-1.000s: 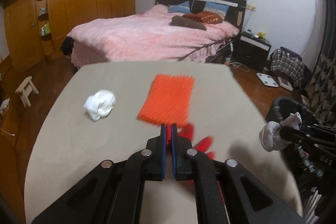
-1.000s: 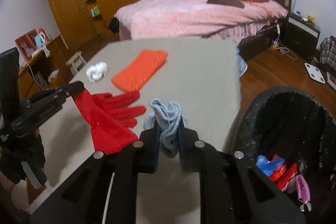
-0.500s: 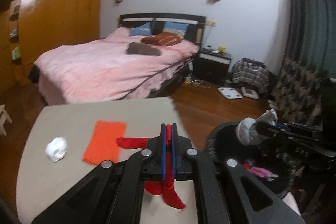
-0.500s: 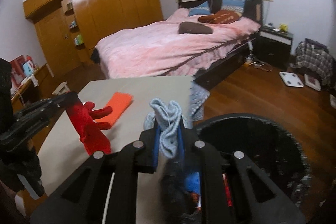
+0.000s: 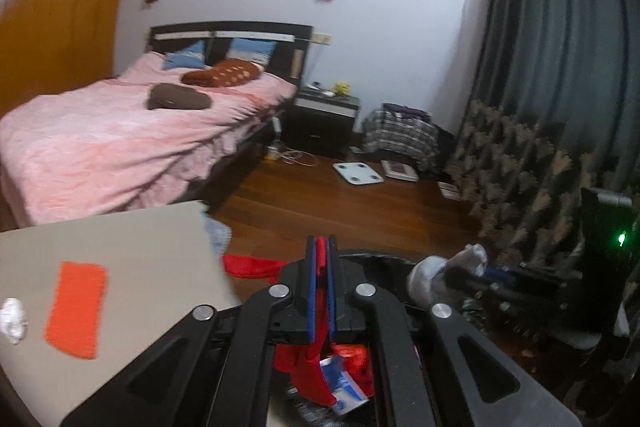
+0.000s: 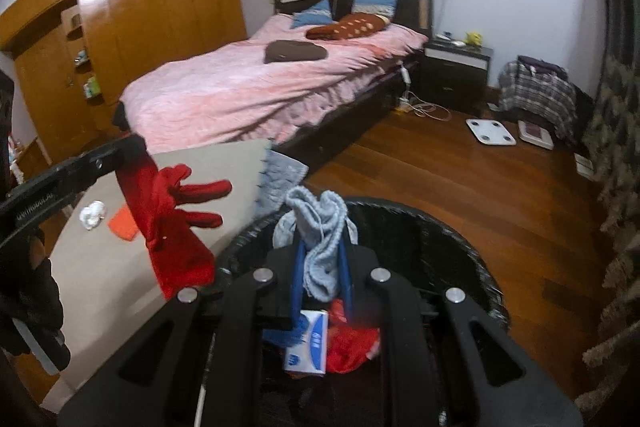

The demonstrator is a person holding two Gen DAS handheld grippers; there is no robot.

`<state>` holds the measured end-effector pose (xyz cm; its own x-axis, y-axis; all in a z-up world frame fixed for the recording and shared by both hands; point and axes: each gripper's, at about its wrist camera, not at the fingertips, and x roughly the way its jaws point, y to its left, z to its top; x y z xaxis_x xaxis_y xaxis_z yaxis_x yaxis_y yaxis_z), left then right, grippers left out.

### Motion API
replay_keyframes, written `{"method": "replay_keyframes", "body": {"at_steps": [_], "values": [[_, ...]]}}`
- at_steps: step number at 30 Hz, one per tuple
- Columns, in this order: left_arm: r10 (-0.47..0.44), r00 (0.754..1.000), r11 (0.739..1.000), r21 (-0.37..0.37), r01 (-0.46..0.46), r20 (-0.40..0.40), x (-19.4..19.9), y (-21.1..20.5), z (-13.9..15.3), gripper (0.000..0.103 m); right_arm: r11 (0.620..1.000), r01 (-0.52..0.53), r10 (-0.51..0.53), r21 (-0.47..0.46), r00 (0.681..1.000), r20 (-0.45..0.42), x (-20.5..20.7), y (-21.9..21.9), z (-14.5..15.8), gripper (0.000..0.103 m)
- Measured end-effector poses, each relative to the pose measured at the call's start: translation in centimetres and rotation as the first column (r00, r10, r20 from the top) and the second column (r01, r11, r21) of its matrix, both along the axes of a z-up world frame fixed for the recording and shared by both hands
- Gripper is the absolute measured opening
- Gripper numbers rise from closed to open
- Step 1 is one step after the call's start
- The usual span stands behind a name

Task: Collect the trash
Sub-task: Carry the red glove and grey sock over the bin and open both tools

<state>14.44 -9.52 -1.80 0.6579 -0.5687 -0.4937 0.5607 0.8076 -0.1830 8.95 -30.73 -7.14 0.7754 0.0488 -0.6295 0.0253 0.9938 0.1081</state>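
Observation:
My left gripper [image 5: 319, 267] is shut on a red glove [image 5: 250, 265], which hangs from the pads over the black bin [image 6: 440, 239]. In the right wrist view the same glove [image 6: 172, 219] dangles from the left gripper [image 6: 128, 151] just left of the bin rim. My right gripper [image 6: 322, 267] is shut on a grey-blue sock [image 6: 320, 247], held above the bin's opening. A blue-and-white packet [image 6: 308, 343] and red scraps lie inside the bin. On the beige table [image 5: 120, 247] lie an orange cloth [image 5: 76, 309] and a crumpled white tissue [image 5: 12, 315].
The bin stands on the wooden floor [image 6: 460, 187] against the table's right edge. A pink bed [image 6: 260, 87] lies beyond the table. Further back are a dark nightstand [image 6: 456, 71], a white scale [image 6: 490, 131], a plaid bundle [image 6: 536, 95] and dark curtains [image 5: 552, 67].
Both grippers swung right and rose, from over the table to over the bin. The red glove left the tabletop and hangs free; the sock stays clamped.

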Motion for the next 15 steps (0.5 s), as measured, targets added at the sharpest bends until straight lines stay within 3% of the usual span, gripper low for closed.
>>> {"method": "replay_keyframes", "body": {"at_steps": [3,5,7,8,9,11,12,15], "values": [[-0.033,0.999,0.999,-0.003,0.033,-0.018,0.5,-1.8,-0.6,0.004,1.0,0.026,-0.026,-0.001,1.0,-0.018,-0.1,-0.9,-0.9,0.015],[-0.065,0.996,0.998,-0.004,0.065,-0.06,1.1,-2.9,-1.4,0.012,0.999,0.052,-0.053,-0.009,0.998,-0.033,-0.3,-1.6,-1.7,0.021],[-0.056,0.994,0.998,0.001,0.057,-0.097,1.6,-3.0,-2.5,0.062,0.997,0.073,-0.074,-0.016,0.996,-0.042,-0.1,-1.8,-2.1,0.034],[-0.046,0.993,0.999,-0.002,0.046,-0.106,1.7,-2.8,-2.9,0.064,0.994,0.106,-0.107,-0.032,0.993,-0.041,-0.3,-2.2,-2.5,0.052],[-0.038,0.993,0.999,0.003,0.039,-0.108,1.7,-2.6,-3.3,0.064,0.993,0.113,-0.115,-0.037,0.993,-0.037,-0.5,-2.2,-2.6,0.06],[-0.012,0.994,0.999,0.036,0.016,-0.106,1.6,-1.8,-4.0,0.065,0.991,0.124,-0.125,-0.045,0.992,-0.023,-0.8,-2.4,-2.9,0.066],[0.003,0.995,0.999,0.051,0.003,-0.102,1.5,-1.3,-4.3,0.066,0.99,0.131,-0.132,-0.049,0.991,-0.013,-1.0,-2.3,-2.9,0.077],[0.065,0.995,0.994,0.098,-0.058,-0.078,1.1,0.8,-4.8,0.079,0.989,0.142,-0.141,-0.046,0.99,0.027,-1.5,-2.1,-2.7,0.089]]}}
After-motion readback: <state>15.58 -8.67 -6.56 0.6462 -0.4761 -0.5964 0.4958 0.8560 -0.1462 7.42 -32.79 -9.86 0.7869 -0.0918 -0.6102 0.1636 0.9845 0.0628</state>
